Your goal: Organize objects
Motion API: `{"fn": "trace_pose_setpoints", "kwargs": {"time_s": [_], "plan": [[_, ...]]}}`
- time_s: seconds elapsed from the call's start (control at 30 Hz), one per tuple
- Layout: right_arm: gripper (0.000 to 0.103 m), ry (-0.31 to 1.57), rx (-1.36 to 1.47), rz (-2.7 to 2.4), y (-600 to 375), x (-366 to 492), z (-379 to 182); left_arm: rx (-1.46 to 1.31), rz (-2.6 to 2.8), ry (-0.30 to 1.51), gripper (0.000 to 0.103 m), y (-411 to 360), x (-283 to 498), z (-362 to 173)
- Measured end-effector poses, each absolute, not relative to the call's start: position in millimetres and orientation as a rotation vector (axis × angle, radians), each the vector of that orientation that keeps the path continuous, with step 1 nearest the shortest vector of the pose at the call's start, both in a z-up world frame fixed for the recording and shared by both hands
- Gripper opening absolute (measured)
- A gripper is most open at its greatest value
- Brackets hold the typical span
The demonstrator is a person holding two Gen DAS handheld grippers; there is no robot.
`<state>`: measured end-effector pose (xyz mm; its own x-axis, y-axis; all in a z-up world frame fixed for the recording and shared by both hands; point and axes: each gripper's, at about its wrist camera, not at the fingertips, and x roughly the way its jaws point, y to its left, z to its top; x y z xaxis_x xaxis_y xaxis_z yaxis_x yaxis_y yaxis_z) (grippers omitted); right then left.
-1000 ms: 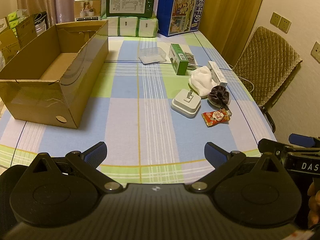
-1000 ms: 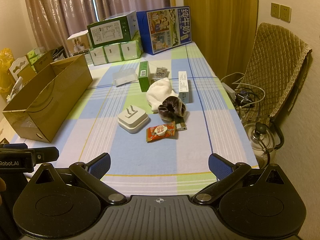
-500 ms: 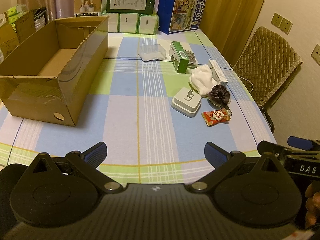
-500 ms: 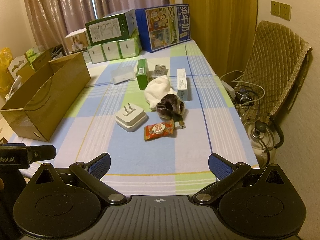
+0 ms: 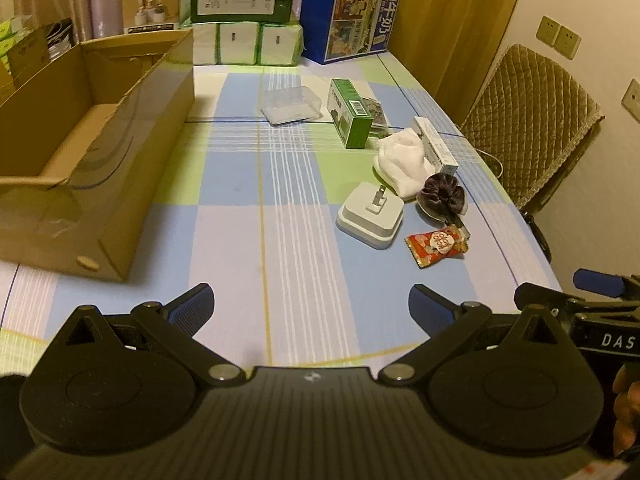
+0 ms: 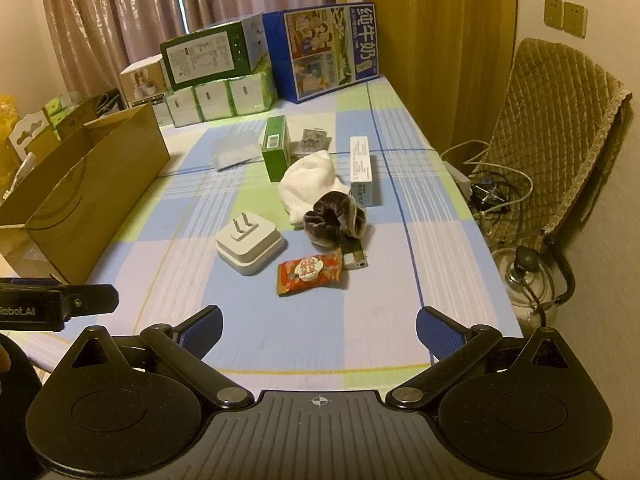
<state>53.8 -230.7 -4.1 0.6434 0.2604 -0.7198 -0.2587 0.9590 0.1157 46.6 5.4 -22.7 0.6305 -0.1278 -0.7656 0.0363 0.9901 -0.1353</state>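
Note:
An open cardboard box point(image 5: 84, 152) point(image 6: 80, 188) lies along the table's left side. To the right, loose items cluster: a white plug adapter point(image 5: 370, 215) point(image 6: 250, 242), a red snack packet point(image 5: 437, 245) point(image 6: 310, 272), a dark scrunchie point(image 5: 442, 198) point(image 6: 334, 222), a white cloth point(image 5: 402, 162) point(image 6: 310, 180), a green carton point(image 5: 349, 113) point(image 6: 276, 148), a white-blue tube box point(image 5: 435, 144) point(image 6: 361, 170) and a clear plastic case point(image 5: 291, 105) point(image 6: 235, 152). My left gripper point(image 5: 310, 310) and right gripper point(image 6: 318, 326) both hang open and empty over the near edge.
Big boxes stand at the far end: a blue milk carton point(image 6: 328, 50), a green box point(image 6: 212, 54) on white packs. A small silver item point(image 6: 355, 260) lies beside the packet. A quilted chair point(image 6: 556, 132), cables and a kettle point(image 6: 528, 280) sit right of the checked tablecloth point(image 5: 280, 240).
Both grippers have drifted forward over the table, so the items appear slightly nearer. Both stay open; nothing on the table has moved.

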Motion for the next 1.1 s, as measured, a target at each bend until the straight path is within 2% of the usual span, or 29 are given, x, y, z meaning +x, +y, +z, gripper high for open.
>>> {"fn": "trace_pose_setpoints", "kwargs": {"time_s": [0.1,0.17,0.37,0.73,1.1], "plan": [[0.099,0.830,0.006,0.298,-229,63,-11,-0.083,-0.102,0.885,0.101,2,59,-30],[0.088,0.850,0.019,0.311,-228,72,-18,-0.070,-0.102,0.886,0.099,1,67,-34],[0.075,0.903,0.049,0.331,-219,98,-42,-0.074,-0.094,0.896,0.099,5,89,-45],[0.071,0.953,0.084,0.361,-197,141,-83,-0.093,-0.102,0.911,0.099,11,124,-64],[0.069,0.891,-0.070,0.324,-173,171,-91,-0.134,-0.094,0.928,0.099,19,137,-75]]}}
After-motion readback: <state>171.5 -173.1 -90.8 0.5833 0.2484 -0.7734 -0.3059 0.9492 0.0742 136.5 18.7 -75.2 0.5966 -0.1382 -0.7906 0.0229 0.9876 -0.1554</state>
